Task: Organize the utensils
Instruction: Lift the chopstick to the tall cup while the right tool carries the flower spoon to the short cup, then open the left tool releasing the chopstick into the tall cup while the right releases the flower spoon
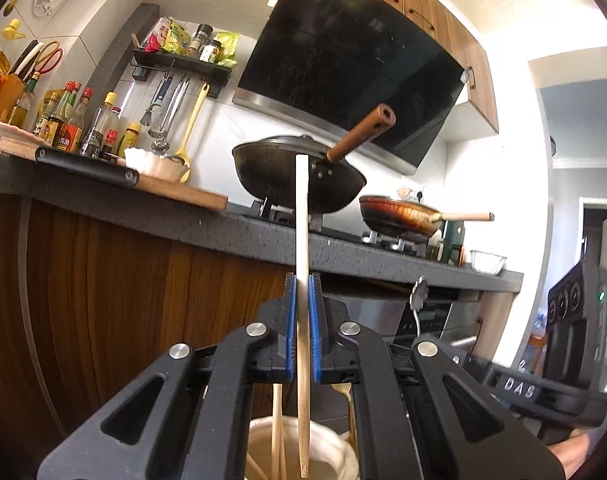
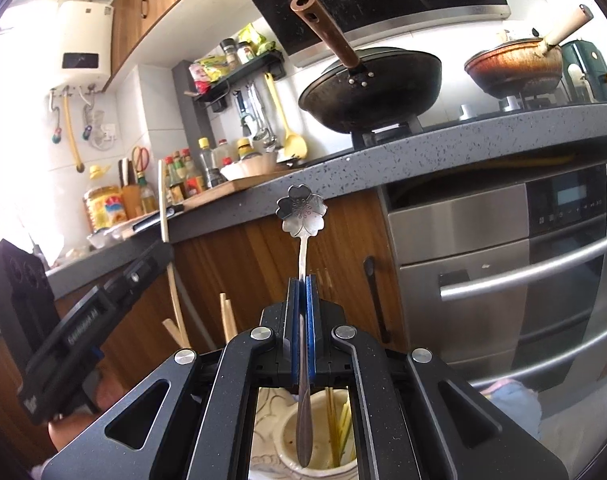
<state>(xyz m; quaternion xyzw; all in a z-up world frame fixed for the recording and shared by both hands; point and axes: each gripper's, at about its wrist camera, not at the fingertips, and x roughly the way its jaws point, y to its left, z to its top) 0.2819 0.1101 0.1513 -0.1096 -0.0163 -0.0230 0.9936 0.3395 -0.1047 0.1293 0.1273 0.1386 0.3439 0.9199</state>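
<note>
Two tongs clenched: left tongs grip chopstick, right tongs grip flower-head spoon; holder below mostly hidden, probably ceramic.

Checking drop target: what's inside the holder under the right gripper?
The ceramic utensil holder shows yellow chopsticks and brownish specks on its inner wall. The held flower-head spoon and gripper frame hide the rest.

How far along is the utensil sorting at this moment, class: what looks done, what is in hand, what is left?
Done: some chopsticks already stand in the white holder. In hand: the left gripper is shut on a single chopstick above that holder, and the right gripper is shut on a flower-bowled spoon over a pale jar. Left: releasing both into containers.
</note>
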